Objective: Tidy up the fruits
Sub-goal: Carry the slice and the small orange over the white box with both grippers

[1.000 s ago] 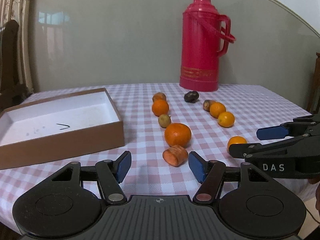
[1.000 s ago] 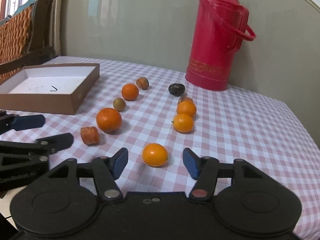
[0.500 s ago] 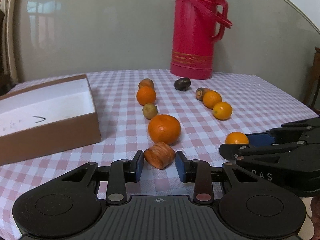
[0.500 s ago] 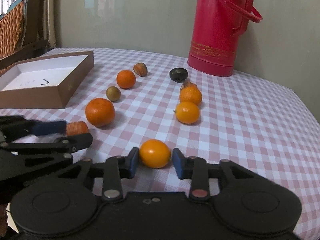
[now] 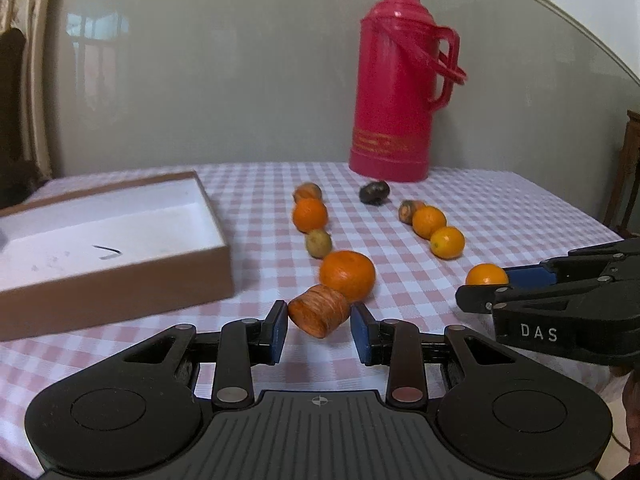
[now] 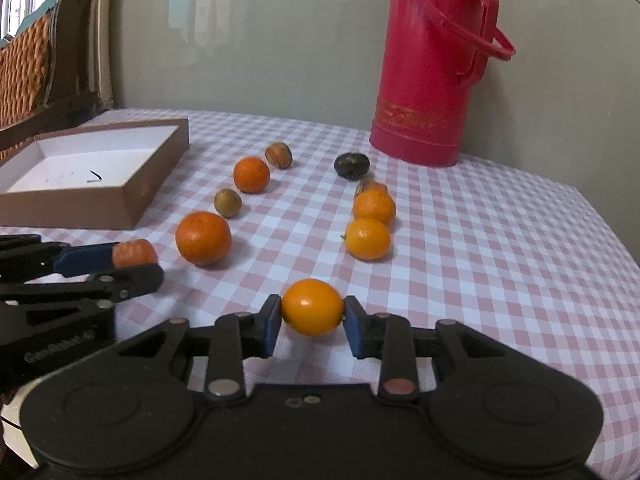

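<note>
My left gripper (image 5: 319,326) is shut on a ridged orange chunk (image 5: 319,311), held tilted just above the checked cloth (image 5: 500,208). Behind it sits a big orange (image 5: 347,275). My right gripper (image 6: 312,322) is shut on a small yellow-orange fruit (image 6: 312,306), lifted slightly off the cloth. In the left wrist view that same small fruit (image 5: 486,274) shows between the right gripper's fingers at the right. In the right wrist view the chunk (image 6: 134,253) sits in the left gripper at the left. Several more fruits lie in two rows toward the back.
An open brown box (image 5: 120,268) with a white inside (image 6: 92,160) stands at the left. A red thermos (image 5: 400,80) stands at the back of the table, near the wall. A dark fruit (image 6: 351,165) lies before it. A wooden chair (image 6: 36,64) is at far left.
Both grippers went from open to shut: the left closed on the ridged chunk, the right on the small yellow-orange fruit. Both fruits now ride slightly off the cloth.
</note>
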The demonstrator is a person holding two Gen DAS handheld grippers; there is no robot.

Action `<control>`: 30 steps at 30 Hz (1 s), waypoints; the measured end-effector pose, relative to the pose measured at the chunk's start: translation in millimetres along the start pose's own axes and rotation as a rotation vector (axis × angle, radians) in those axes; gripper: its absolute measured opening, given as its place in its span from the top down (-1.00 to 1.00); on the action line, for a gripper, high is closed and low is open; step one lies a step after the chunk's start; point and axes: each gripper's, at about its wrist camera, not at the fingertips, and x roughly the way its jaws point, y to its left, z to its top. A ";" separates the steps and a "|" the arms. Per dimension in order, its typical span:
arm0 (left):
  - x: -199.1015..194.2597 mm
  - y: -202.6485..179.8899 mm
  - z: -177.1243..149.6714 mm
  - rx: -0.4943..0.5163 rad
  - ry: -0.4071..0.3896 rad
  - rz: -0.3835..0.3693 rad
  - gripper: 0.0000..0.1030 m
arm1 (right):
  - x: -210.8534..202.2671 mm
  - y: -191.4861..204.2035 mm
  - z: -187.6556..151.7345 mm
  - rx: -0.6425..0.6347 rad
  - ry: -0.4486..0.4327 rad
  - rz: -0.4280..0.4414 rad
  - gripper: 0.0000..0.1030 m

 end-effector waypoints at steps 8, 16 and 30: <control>-41.8 31.4 5.7 -0.004 -0.064 0.055 0.33 | -21.8 23.6 11.3 -0.057 -0.078 0.029 0.51; -66.5 72.3 9.7 -0.040 -0.104 0.132 0.33 | -29.6 62.9 27.3 -0.107 -0.128 0.105 0.51; -85.9 136.7 15.6 -0.099 -0.144 0.252 0.33 | -29.2 113.9 62.0 -0.156 -0.192 0.214 0.51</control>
